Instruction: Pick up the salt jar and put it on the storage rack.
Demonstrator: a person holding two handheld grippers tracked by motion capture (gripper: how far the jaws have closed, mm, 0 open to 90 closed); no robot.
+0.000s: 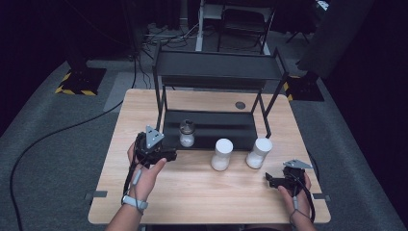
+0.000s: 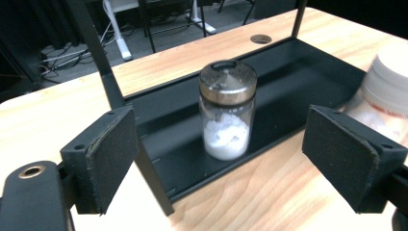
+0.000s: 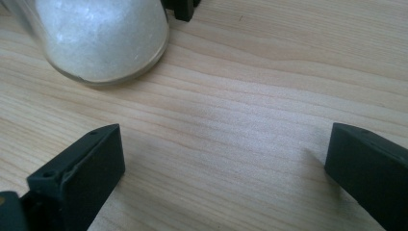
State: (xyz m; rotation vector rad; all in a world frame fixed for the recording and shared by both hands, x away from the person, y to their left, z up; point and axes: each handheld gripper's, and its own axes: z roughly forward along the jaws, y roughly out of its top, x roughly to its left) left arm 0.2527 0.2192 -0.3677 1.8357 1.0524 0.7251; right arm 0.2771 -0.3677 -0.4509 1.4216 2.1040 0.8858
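A wooden table [image 1: 192, 192] carries a black two-shelf rack [image 1: 216, 72] along its far side. Two white-capped jars [image 1: 222, 154] stand near the rack's right front; the right gripper view cuts one off, showing white powder inside. On the lower shelf, a small jar [image 2: 226, 108] is roughly half full of white grains. Left gripper [image 2: 231, 163] and right gripper [image 3: 221, 168] both have jaws apart, holding nothing.

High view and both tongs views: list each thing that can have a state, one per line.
Small jar: upright, lid on, partly filled with white powder, on the rack's lower shelf.
Two white jars: upright, lids on, on the table.
Left tongs: open, facing the small jar.
Right tongs: open, empty.
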